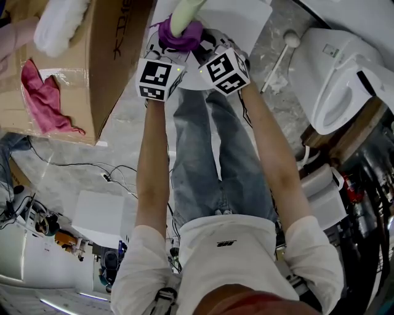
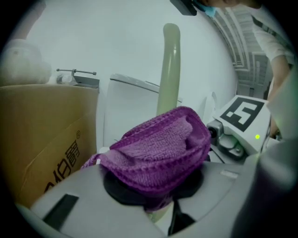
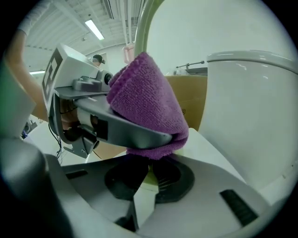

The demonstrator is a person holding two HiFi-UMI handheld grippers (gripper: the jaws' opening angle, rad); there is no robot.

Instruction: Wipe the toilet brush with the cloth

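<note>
1. Two grippers meet on one toilet brush (image 1: 184,15), out past the person's knees in the head view.
2. Left gripper (image 2: 156,186): jaws drawn in narrow and clamped on the purple cloth (image 2: 158,148), which is bunched round the brush's pale green handle. The cloth humps over both jaws and hides the pads (a sliver of green shows beneath the fold).
3. Handle rises upright out of the top of the cloth in the left gripper view; the brush head is not visible in any view.
4. Right gripper (image 3: 146,179): jaws pinched together on the same handle, with pale green showing between the dark pads.
5. Cloth sits on the handle just above the right gripper's jaws, its lower edge hanging right over them. One left jaw lies across the cloth in the right gripper view.
6. Marker cubes of both grippers are side by side, nearly touching, in the head view.
7. Surroundings: white toilet (image 1: 345,74) on the right-gripper side; cardboard box (image 1: 104,61) on the left-gripper side, with a pink rag (image 1: 43,98) lying on it.
</note>
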